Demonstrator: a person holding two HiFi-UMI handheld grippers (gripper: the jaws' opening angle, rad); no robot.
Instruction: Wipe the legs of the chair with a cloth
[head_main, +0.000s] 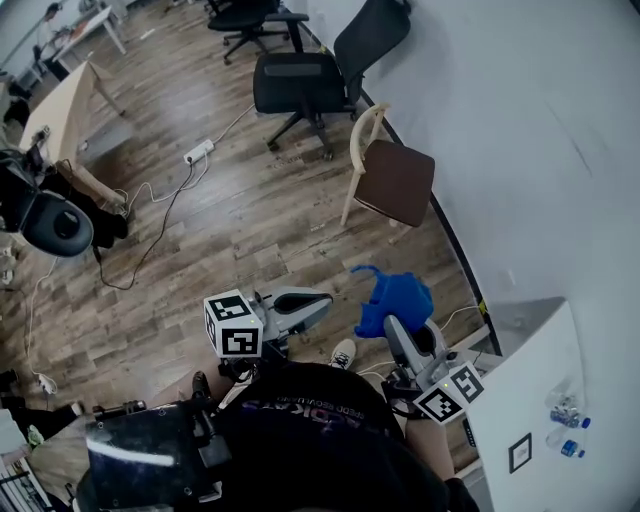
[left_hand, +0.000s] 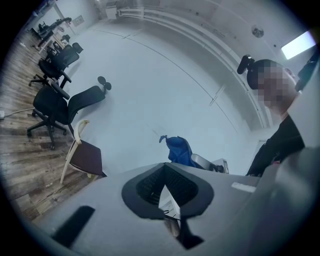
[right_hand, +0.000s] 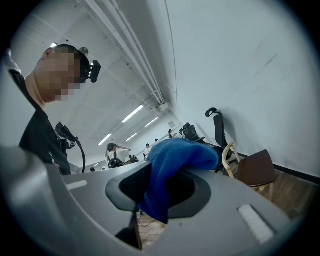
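one cream-framed wooden chair with a brown seat (head_main: 395, 182) stands upright on its legs beside the white wall (head_main: 520, 120), back rail pointing away from the person, near two black office chairs (head_main: 300, 85). right gripper (head_main: 396, 326) is clamped on one bunched blue cloth (head_main: 398, 298), well apart from the chair. left gripper (head_main: 318, 300) has its jaws together, empty.

chair (head_main: 395, 182) against wall (head_main: 530, 140) | office chair (head_main: 305, 82) behind it | cloth (head_main: 398, 298) in right tongs (head_main: 396, 324), before chair
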